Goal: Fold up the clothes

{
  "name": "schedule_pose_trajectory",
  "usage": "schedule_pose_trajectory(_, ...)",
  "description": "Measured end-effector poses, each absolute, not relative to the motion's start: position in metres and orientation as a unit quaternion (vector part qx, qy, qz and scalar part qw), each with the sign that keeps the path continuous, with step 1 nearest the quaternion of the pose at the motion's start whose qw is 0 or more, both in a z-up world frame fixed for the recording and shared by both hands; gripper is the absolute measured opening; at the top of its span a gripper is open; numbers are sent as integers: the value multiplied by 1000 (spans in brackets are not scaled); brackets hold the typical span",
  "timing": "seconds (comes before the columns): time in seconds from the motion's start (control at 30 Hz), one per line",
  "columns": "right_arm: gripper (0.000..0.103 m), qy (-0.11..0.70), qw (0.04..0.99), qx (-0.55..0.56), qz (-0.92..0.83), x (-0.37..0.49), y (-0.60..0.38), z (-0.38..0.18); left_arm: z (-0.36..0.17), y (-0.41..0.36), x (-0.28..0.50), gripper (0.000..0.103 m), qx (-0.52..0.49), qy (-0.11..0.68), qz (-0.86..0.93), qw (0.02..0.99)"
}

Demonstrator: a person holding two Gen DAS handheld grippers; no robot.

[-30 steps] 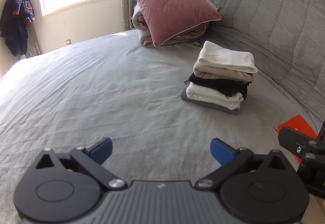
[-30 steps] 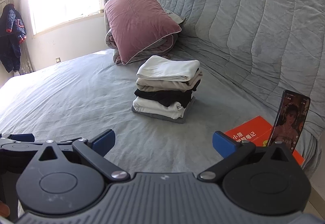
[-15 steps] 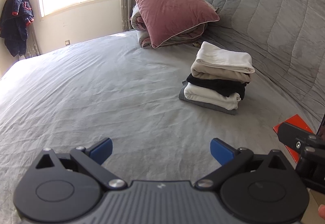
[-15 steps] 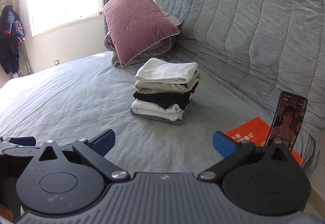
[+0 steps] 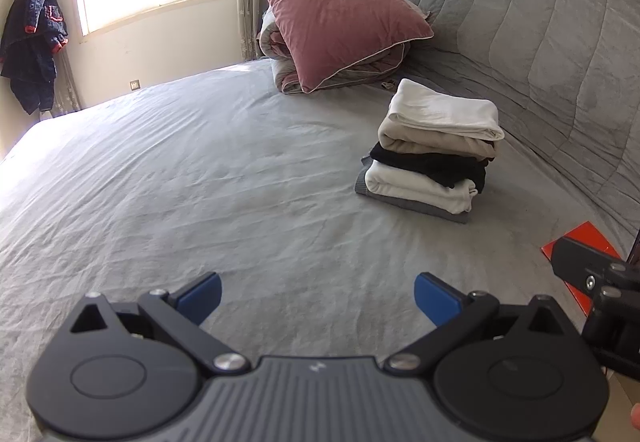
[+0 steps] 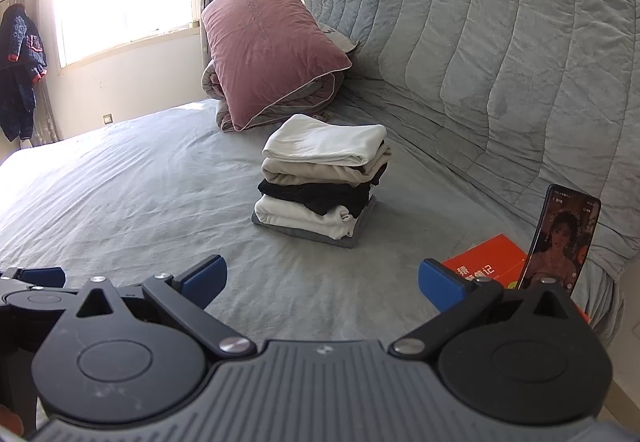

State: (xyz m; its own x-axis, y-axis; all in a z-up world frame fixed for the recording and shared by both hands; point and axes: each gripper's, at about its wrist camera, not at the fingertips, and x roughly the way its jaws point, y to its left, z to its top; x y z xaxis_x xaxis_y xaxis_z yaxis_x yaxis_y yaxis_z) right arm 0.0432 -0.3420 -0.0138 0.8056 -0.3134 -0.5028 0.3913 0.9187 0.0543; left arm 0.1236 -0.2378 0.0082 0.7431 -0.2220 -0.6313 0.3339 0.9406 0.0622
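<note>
done: five folded clothes stacked (image 6: 320,177) on bed (image 5: 200,181) | left: no loose garment visible, maybe off-frame | left tongs (image 5: 318,296) spread, empty | right tongs (image 6: 322,282) spread, empty

The stack of folded clothes (image 6: 322,183) shows, from top to bottom, white, beige, black, white and grey layers, on a bed (image 6: 140,193) with a plain grey sheet. The pillow (image 6: 268,45) is dusty pink with pale piping, and the quilted headboard (image 6: 500,53) is grey. Both tongs (image 5: 318,296) (image 6: 322,284) are black with blue pads, the box (image 6: 486,260) is orange-red, and the jacket (image 5: 34,45) is dark blue with red trim.
</note>
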Motion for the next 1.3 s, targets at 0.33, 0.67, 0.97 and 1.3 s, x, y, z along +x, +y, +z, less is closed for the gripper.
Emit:
schedule_pose_trajectory(0.33,103,252,946,75,-189,43,-343,-14,7,-238,124,102,88,327,-150,929)
schedule_pose_trajectory(0.67,103,255,944,70,-195,39,-339,-13,7,-233,119,102,90,328,-152,928)
schedule_pose_trajectory(0.97,103,250,948,55,-187,33,-318,-6,15,-204,111,102,69,323,-138,934)
schedule_pose_trajectory(1.3,103,241,956,35,-161,27,-283,1,18,-167,97,102,70,322,-103,938)
